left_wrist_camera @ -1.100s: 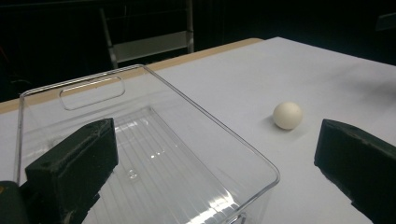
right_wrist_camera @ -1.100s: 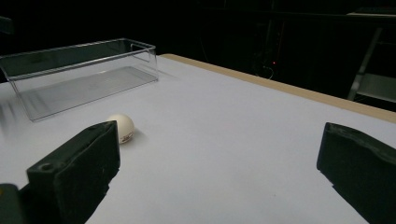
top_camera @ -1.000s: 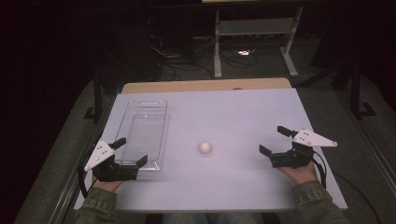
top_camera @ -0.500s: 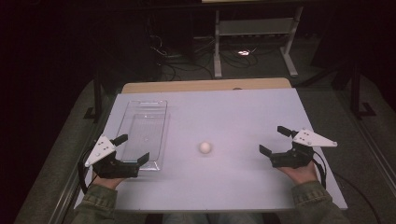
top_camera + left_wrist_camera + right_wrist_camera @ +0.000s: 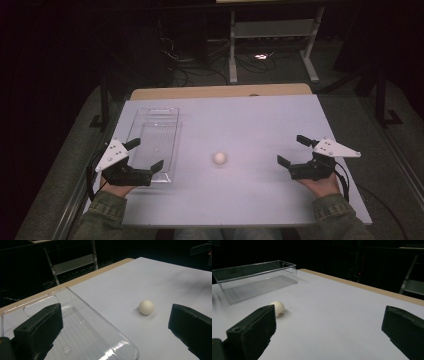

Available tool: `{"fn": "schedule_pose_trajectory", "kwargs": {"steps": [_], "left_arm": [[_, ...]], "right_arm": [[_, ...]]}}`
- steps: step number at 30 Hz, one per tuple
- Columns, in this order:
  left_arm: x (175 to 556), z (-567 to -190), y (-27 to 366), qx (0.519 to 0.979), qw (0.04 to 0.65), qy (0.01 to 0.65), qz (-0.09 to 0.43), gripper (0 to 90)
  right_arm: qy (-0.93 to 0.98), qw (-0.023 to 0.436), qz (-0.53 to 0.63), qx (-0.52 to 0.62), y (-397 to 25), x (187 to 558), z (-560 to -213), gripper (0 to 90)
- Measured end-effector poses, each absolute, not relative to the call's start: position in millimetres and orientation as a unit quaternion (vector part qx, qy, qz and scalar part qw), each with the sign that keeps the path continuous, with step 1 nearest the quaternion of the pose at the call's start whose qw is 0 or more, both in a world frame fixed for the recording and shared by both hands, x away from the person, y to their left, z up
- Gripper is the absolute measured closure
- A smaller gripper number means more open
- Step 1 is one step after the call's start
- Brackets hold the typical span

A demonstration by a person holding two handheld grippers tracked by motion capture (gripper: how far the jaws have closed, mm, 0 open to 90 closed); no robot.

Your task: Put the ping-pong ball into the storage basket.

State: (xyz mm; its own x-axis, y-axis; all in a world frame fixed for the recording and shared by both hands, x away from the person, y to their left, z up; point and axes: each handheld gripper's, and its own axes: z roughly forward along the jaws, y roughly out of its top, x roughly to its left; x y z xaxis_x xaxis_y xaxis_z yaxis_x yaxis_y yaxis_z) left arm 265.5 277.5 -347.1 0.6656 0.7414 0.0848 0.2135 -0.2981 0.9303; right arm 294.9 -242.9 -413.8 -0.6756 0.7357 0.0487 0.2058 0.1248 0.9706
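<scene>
A small white ball (image 5: 219,158) rests on the white table top, about midway between the two grippers. My left gripper (image 5: 148,153) is open over the near end of a clear plastic tray (image 5: 152,111), nothing between its jaws. The left gripper view shows that tray (image 5: 82,315) below my left gripper (image 5: 115,315), and the ball (image 5: 146,307) farther off to the right. My right gripper (image 5: 290,149) hovers open near the table's right side. In its own view the ball (image 5: 277,308) lies just past the left jaw of my right gripper (image 5: 329,317), and the tray (image 5: 257,277) stands beyond, holding nothing.
The white sheet (image 5: 250,120) covers most of a wooden table, whose bare far edge (image 5: 220,92) shows behind it. Beyond the table, the dark floor holds a metal stand (image 5: 272,45) and cables.
My left gripper has edged slightly right and forward over the tray's near end. The ball, the tray and my right gripper have stayed put.
</scene>
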Motion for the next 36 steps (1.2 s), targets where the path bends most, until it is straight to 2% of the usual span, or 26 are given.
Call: {"fn": "schedule_pose_trajectory", "kwargs": {"steps": [36], "left_arm": [[294,-329,238,0.803,0.483,0.270,0.222,0.0]], "right_arm": [[0.712,0.228,0.578,0.327,-243,294,-413,0.0]]}}
